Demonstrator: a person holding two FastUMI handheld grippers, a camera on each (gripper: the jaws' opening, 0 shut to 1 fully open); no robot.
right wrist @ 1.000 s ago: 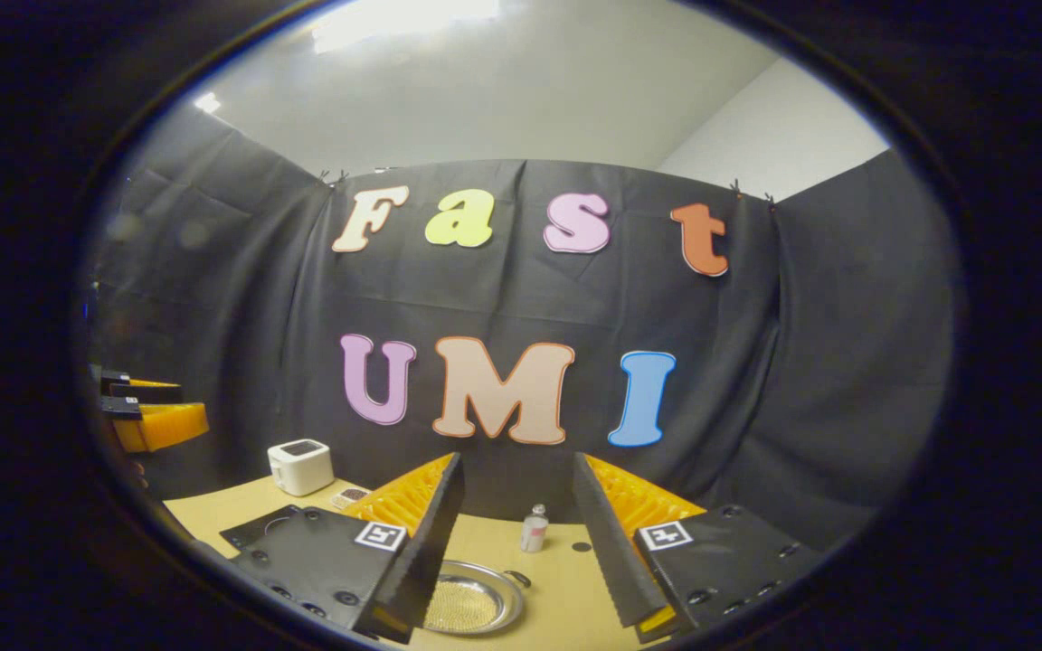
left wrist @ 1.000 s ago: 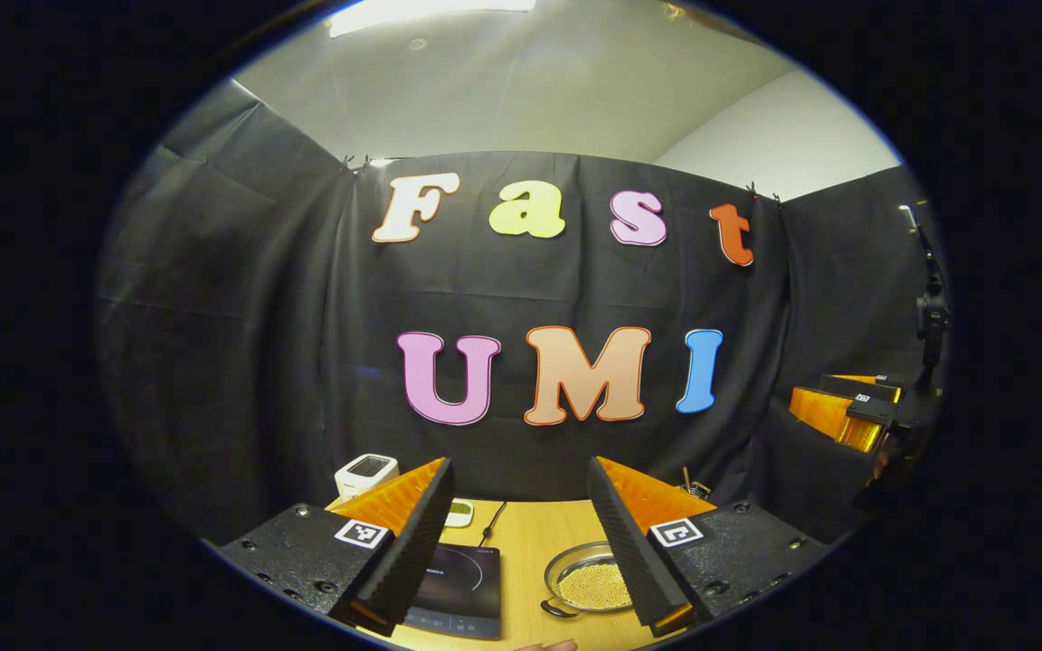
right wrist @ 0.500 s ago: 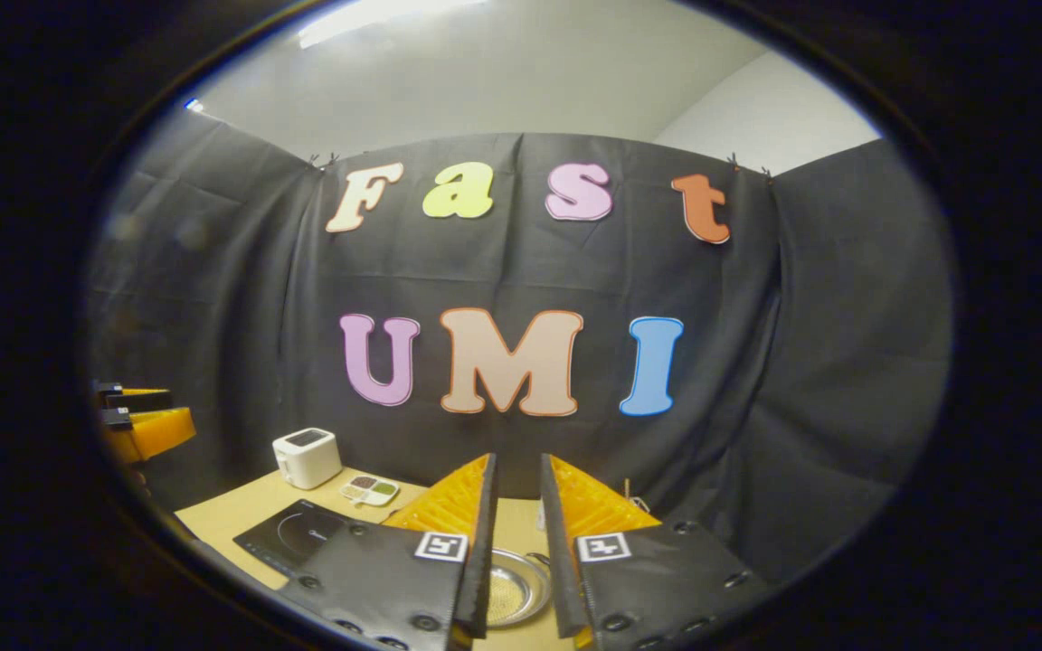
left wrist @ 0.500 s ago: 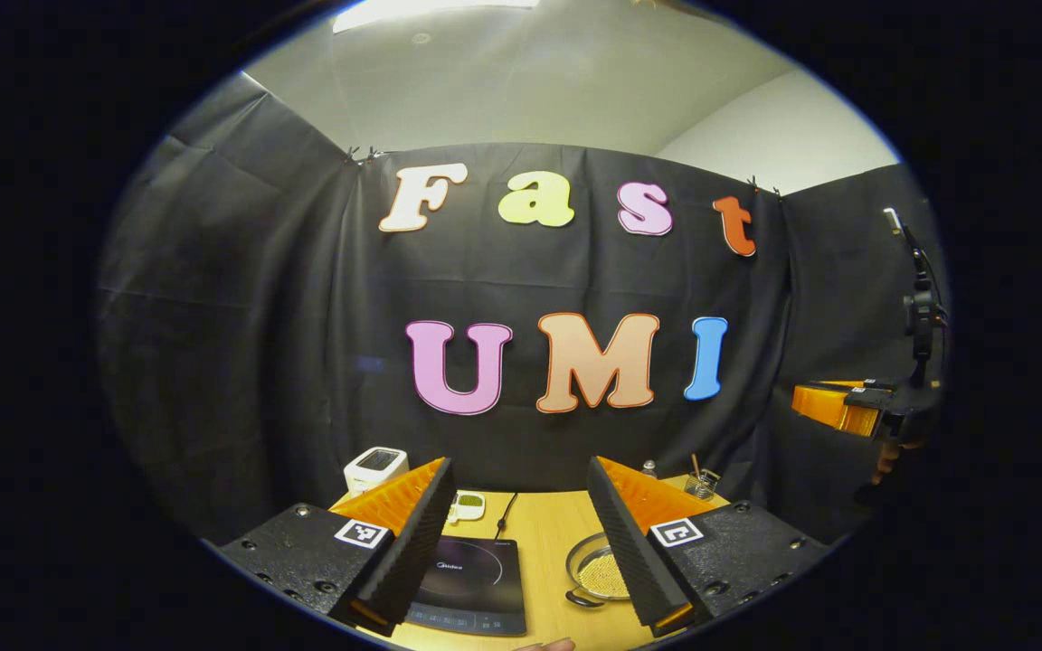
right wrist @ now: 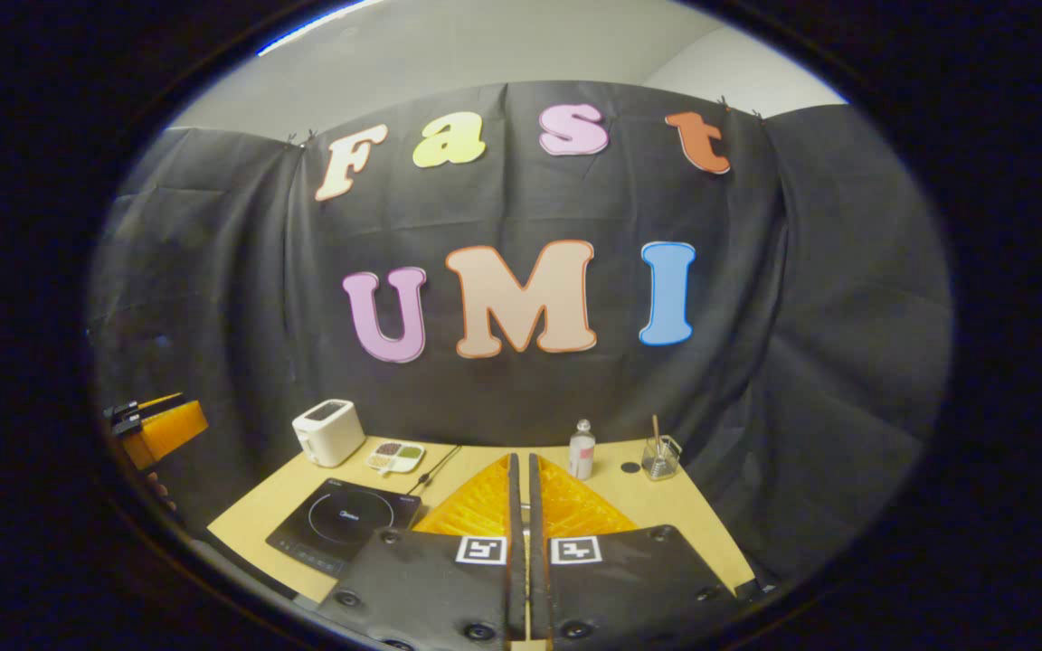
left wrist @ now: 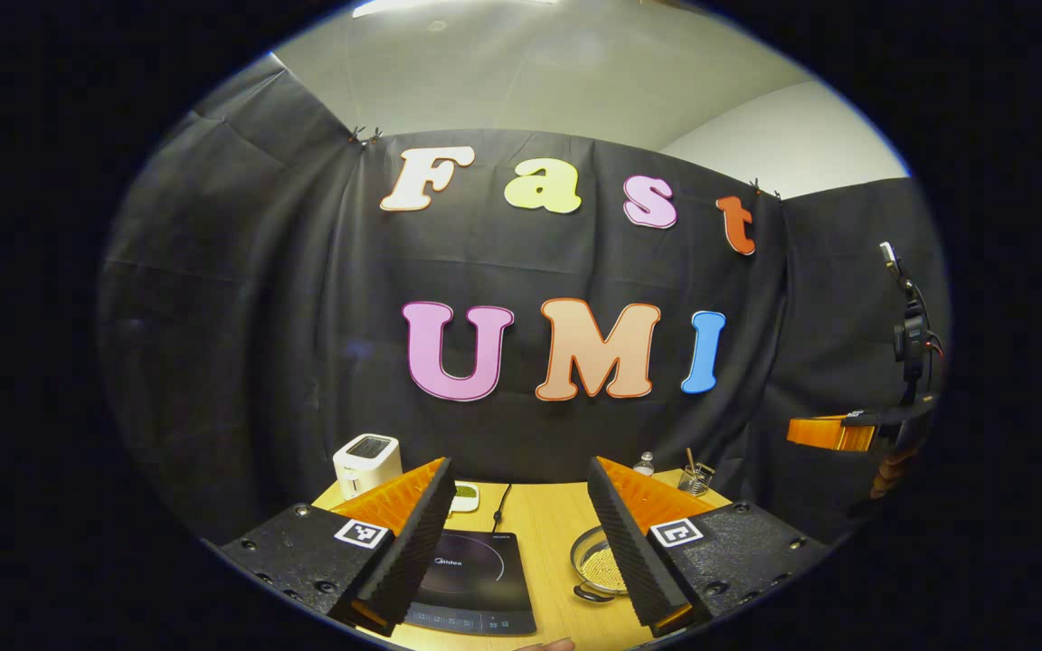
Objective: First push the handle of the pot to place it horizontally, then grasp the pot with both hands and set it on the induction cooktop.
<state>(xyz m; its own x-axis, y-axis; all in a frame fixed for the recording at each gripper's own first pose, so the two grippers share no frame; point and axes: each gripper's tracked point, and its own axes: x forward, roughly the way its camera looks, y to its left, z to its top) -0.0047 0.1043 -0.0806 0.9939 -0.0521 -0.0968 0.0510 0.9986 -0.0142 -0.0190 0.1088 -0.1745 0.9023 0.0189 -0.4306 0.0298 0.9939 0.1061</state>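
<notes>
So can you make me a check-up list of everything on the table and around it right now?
Surface: wooden table, level, things spread along its back edge.
Job's things: pot sits on the table, right of the induction cooktop, not on it; black handle points toward the camera.
Clutter: white toaster, small dish of food, little bottle, glass with a stick.
Grippers: left gripper jaws wide apart, above the table; right gripper jaws closed together, holding nothing.
Cables: black cable runs from the cooktop's back toward the wall.
Surroundings: black cloth wall, pale ceiling above it.
</notes>
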